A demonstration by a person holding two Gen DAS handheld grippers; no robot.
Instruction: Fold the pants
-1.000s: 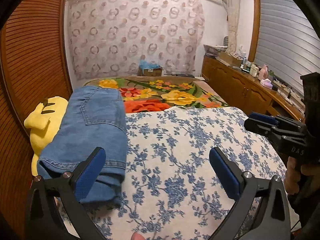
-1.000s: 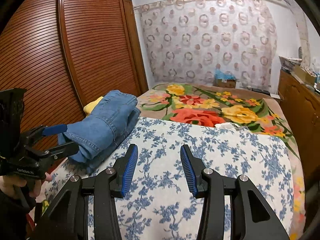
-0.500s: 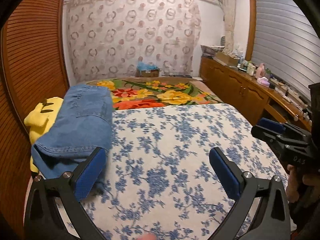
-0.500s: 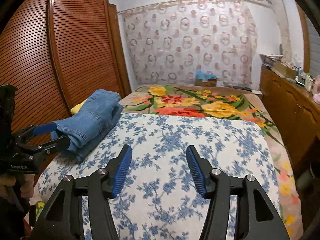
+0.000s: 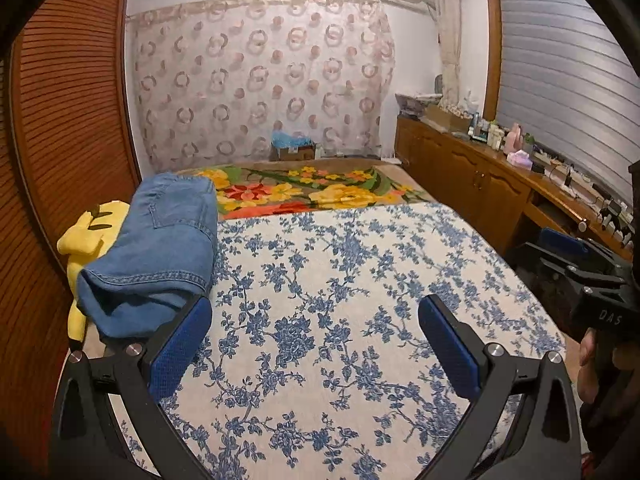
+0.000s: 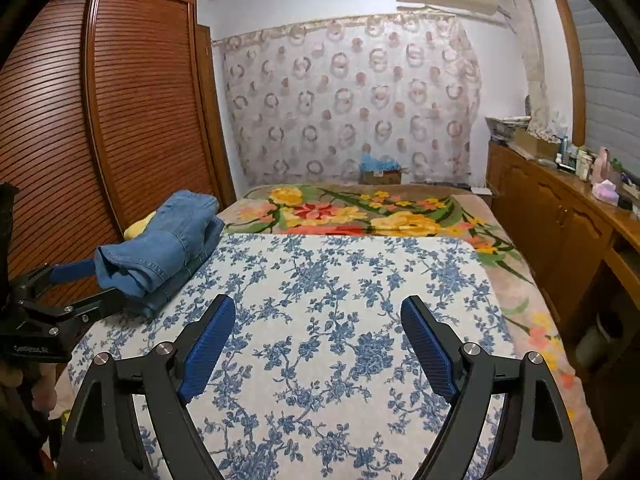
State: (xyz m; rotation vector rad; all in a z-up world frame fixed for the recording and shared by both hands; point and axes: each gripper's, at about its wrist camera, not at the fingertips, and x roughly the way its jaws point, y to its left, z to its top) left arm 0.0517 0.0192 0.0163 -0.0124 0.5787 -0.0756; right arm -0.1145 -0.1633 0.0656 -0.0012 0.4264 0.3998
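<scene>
Well back from the grippers, a brown louvred wardrobe [image 6: 120, 120] fills the upper left of the right wrist view, a ring-patterned curtain [image 6: 352, 96] hangs at the top centre, and a wooden sideboard [image 6: 560, 220] cluttered with bottles runs down the right edge. A blue-flowered sheet [image 5: 340, 300] covers the near part of the bed, with a bright floral blanket [image 5: 312, 192] beyond it. The folded jeans [image 5: 160, 248] lie at centre left of the left wrist view, on the sheet's left edge, partly over a yellow plush toy [image 5: 88, 232]. Nothing lies on the sheet in front of either gripper. The left gripper [image 5: 316, 336] stands wide apart and empty, its left pad just below the jeans' hem. The right gripper [image 6: 318, 336] is opening, with only bare sheet between its blue pads.
</scene>
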